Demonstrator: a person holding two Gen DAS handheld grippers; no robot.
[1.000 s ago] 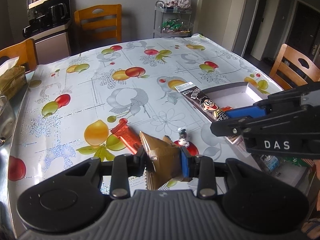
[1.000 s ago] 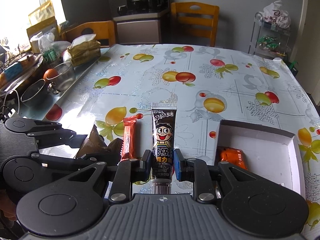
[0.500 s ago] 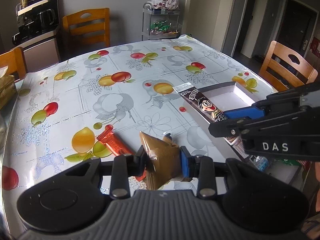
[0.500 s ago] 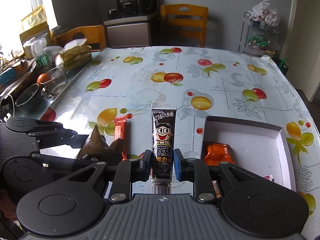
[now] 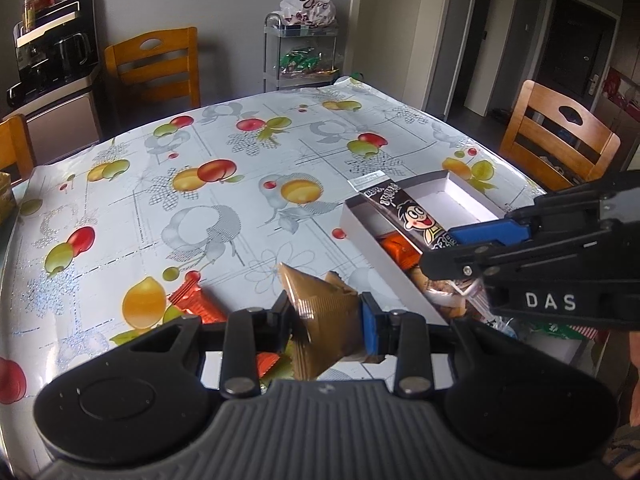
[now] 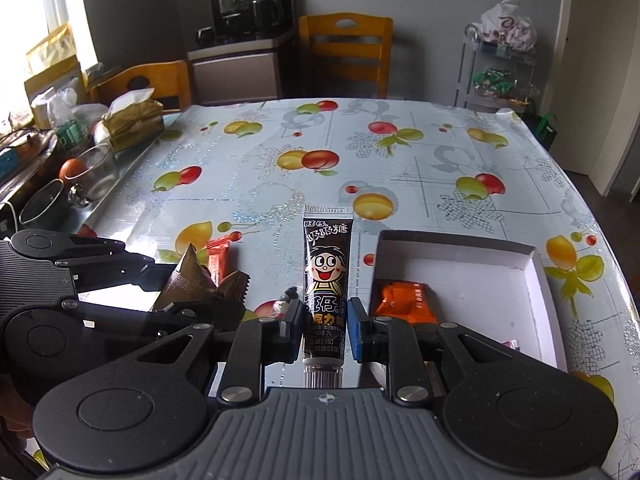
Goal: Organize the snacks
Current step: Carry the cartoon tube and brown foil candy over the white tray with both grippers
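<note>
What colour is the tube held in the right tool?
Black, with a cartoon face and a white cap: the tube shows best in the right wrist view.

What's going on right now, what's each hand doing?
Left hand-held gripper shut on brown pouch. Right hand-held gripper shut on black tube. White box alongside, unobstructed.

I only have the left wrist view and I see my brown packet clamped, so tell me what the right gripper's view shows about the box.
Observer: The white box holds an orange packet at its near left corner; its far part is bare.
Operator: Is the right gripper holding its tube properly?
Observer: Yes, the right gripper is shut on the black tube, with the cap end toward the camera.
Operator: Anything loose on the table?
Observer: A small wrapped candy lies just left of the tube.
</note>
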